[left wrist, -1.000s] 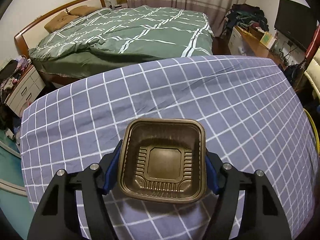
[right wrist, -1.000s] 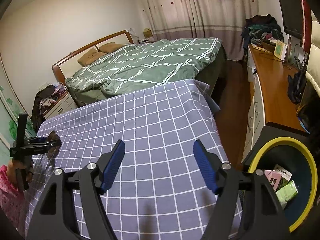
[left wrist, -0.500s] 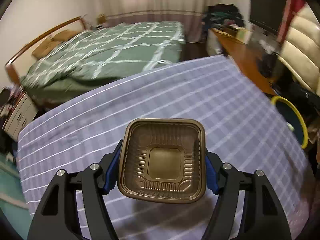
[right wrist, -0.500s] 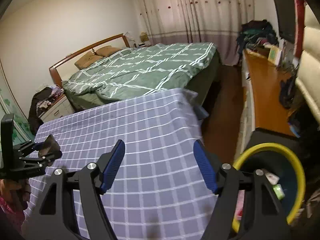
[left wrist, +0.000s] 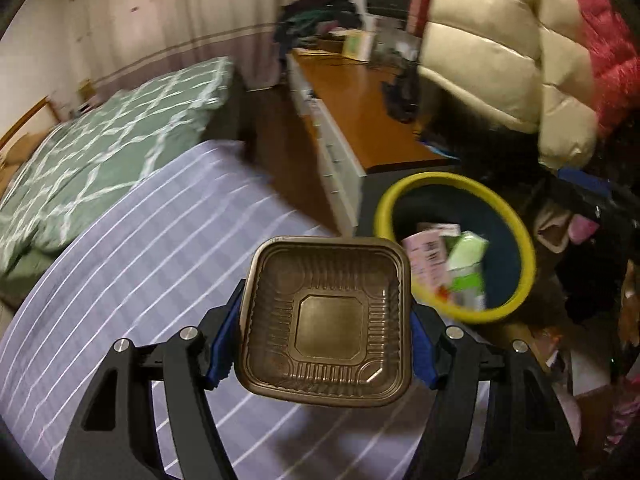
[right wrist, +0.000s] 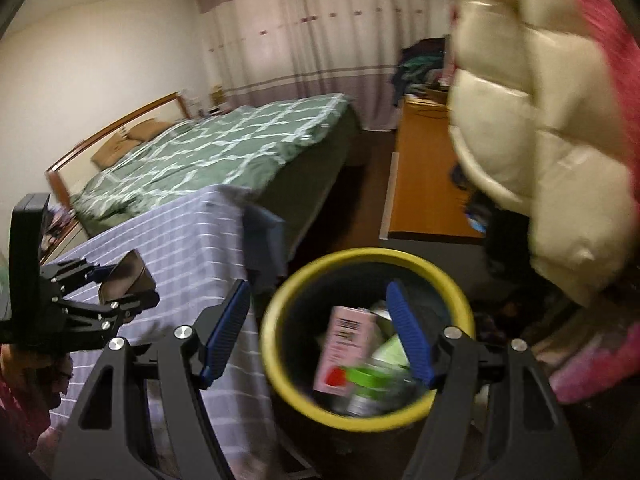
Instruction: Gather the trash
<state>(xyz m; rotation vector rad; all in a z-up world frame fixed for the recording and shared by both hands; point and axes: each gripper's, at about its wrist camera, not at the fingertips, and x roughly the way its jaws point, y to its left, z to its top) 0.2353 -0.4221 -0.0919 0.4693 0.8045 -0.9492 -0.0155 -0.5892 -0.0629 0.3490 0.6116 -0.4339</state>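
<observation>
Over the checked desk edge, my left gripper fingers clamp the brown tray; right gripper fingers gape empty above the yellow-rimmed bin.

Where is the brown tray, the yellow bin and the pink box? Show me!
brown tray point(left wrist: 326, 320), left wrist view, on its flat inner bottom.
yellow bin point(right wrist: 276, 308), right wrist view, on the left of its yellow rim.
pink box point(right wrist: 344, 348), right wrist view, on its front face, inside the bin.
</observation>
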